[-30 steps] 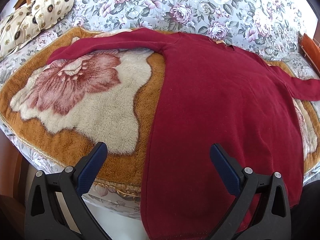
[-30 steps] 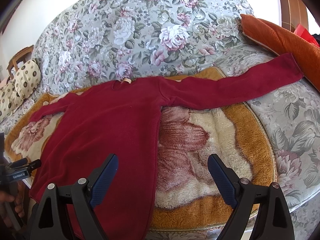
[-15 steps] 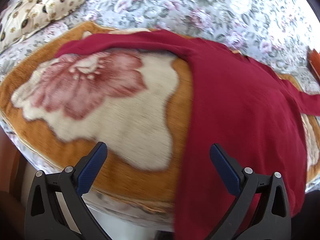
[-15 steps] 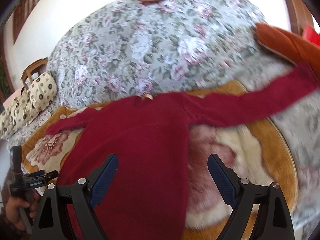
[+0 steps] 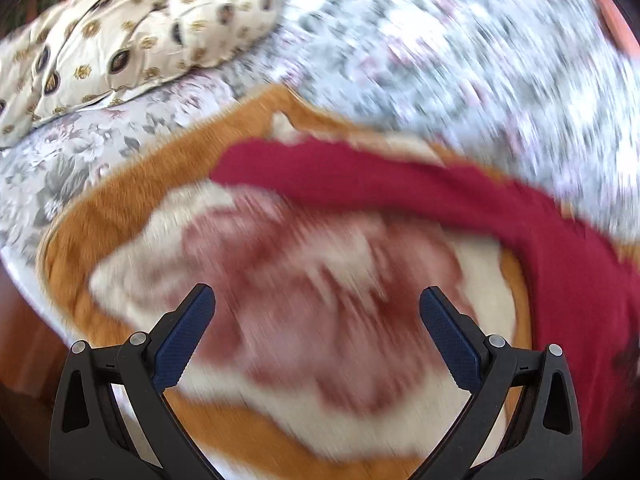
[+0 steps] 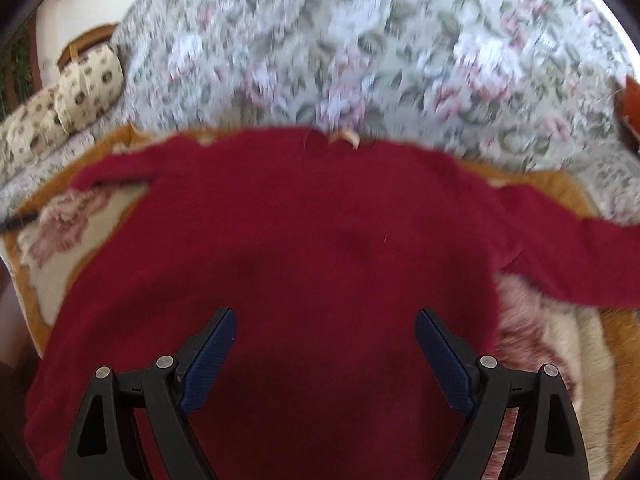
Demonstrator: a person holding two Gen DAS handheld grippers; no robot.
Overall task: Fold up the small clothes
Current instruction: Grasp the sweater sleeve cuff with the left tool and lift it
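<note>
A big sofa with a flowery cover fills the back of both views. On its seat lies a fuzzy orange blanket with a big pink flower on it. Spread flat on the blanket is the red sweater, neck toward the sofa back, one sleeve stretched out to each side. A spotted cushion sits at one end of the sofa.

Nothing is folded yet, so this looks like the very start — the reach for the first fold. The left gripper hangs over the blanket near the left sleeve, its two blue pads wide apart with nothing between them. The right gripper hangs over the sweater's body, pads wide apart too, holding nothing.

Next, I think, each claw needs to come down on an edge of the cloth — maybe a sleeve end — and pinch it so it can be laid across the body.

There are no boxes or baskets to see here.
</note>
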